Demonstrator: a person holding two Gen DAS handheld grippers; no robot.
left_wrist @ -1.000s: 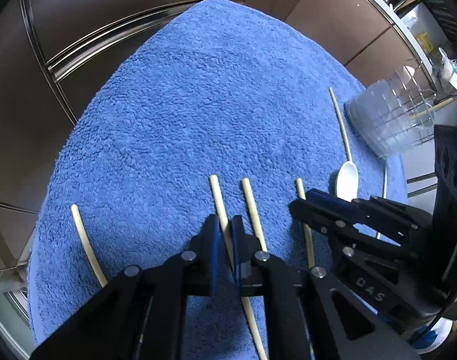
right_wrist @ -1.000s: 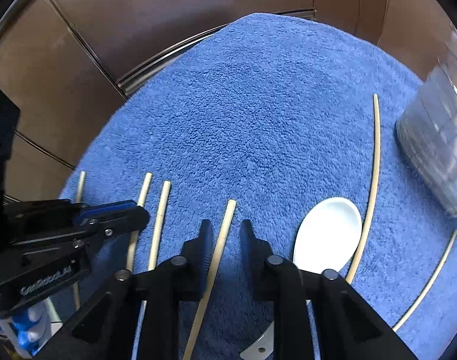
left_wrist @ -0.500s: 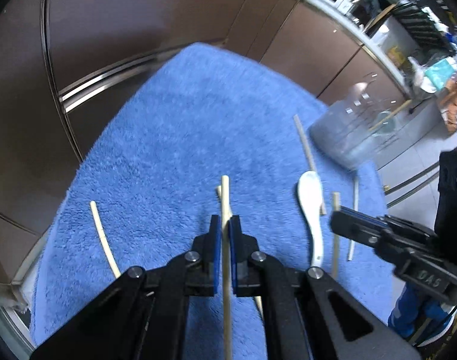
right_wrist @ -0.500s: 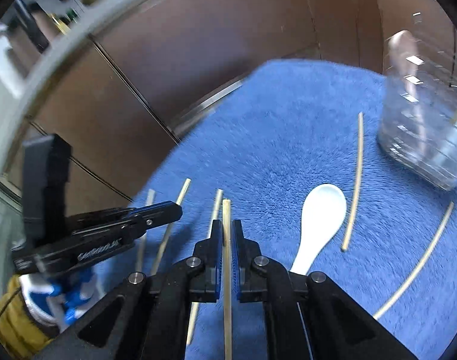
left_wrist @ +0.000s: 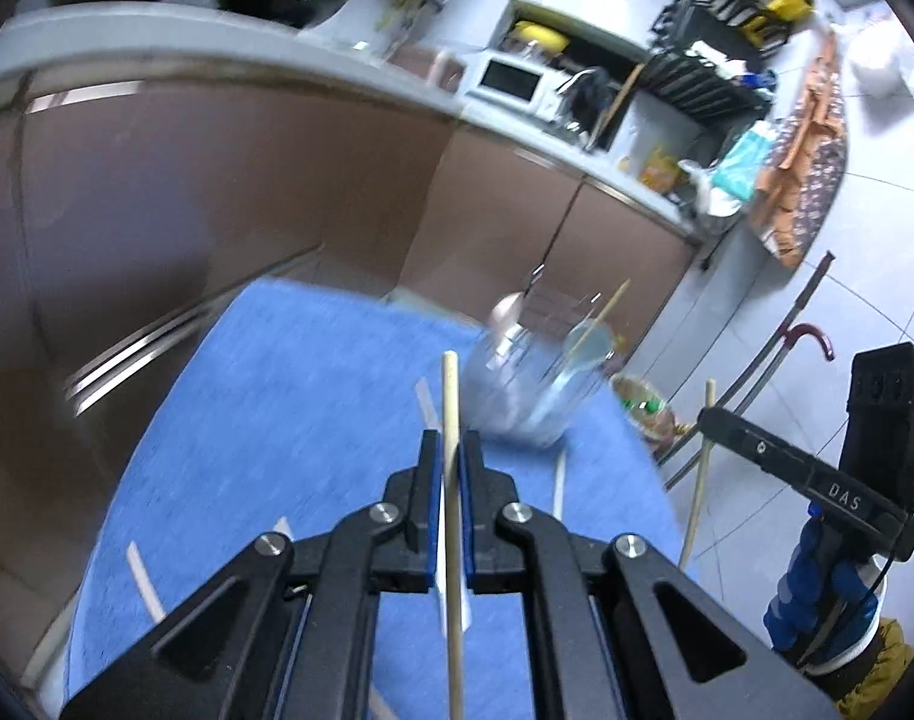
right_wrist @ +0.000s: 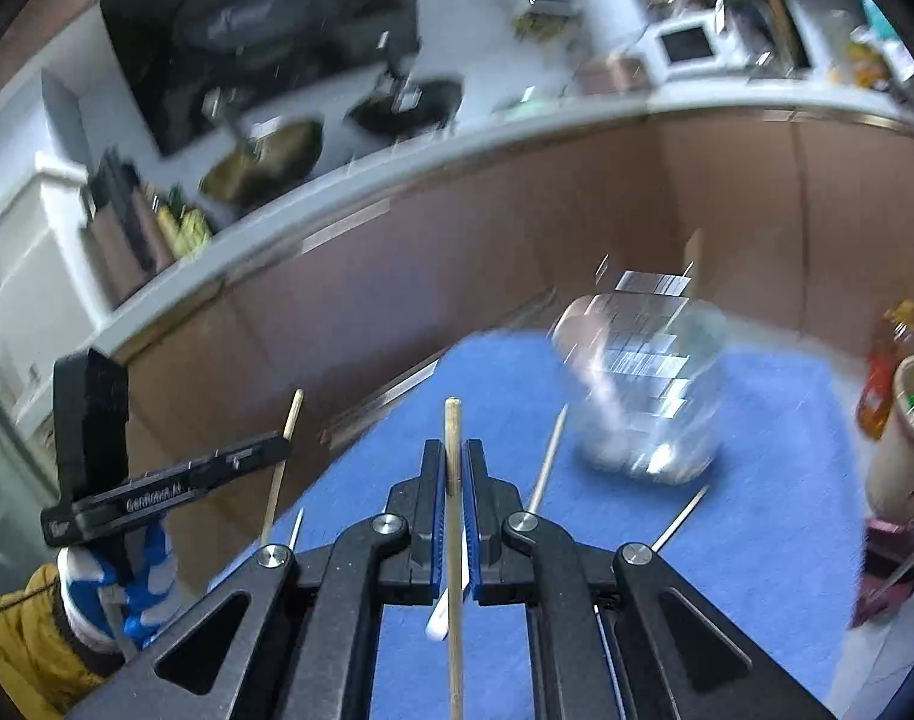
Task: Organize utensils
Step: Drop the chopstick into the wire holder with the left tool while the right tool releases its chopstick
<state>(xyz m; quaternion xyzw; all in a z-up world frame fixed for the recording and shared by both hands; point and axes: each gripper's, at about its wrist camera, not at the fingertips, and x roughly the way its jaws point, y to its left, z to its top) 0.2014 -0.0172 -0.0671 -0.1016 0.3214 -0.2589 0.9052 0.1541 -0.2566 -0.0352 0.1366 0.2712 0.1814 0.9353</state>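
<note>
My left gripper (left_wrist: 450, 450) is shut on a wooden chopstick (left_wrist: 450, 396) and holds it raised above the blue towel (left_wrist: 288, 396). My right gripper (right_wrist: 452, 459) is shut on another wooden chopstick (right_wrist: 452, 420), also raised. A clear plastic cup (left_wrist: 535, 384) stands on the towel ahead of both grippers, with a chopstick and a pale utensil in it; it also shows in the right wrist view (right_wrist: 643, 384). Loose chopsticks (right_wrist: 547, 462) and a white spoon (right_wrist: 447, 618) lie on the towel. Each gripper shows in the other's view, the right (left_wrist: 706, 417) and the left (right_wrist: 285, 447).
Brown cabinet fronts (left_wrist: 216, 192) rise behind the towel under a grey counter with a microwave (left_wrist: 511, 81). A paper cup (right_wrist: 904, 426) and an orange bottle (right_wrist: 883, 372) stand at the right. A red-handled cane (left_wrist: 811, 336) leans at the floor side.
Both grippers have lifted and tilted up with their chopsticks, from low over the towel to pointing toward the clear cup. The right gripper closed on its chopstick a second ago.
</note>
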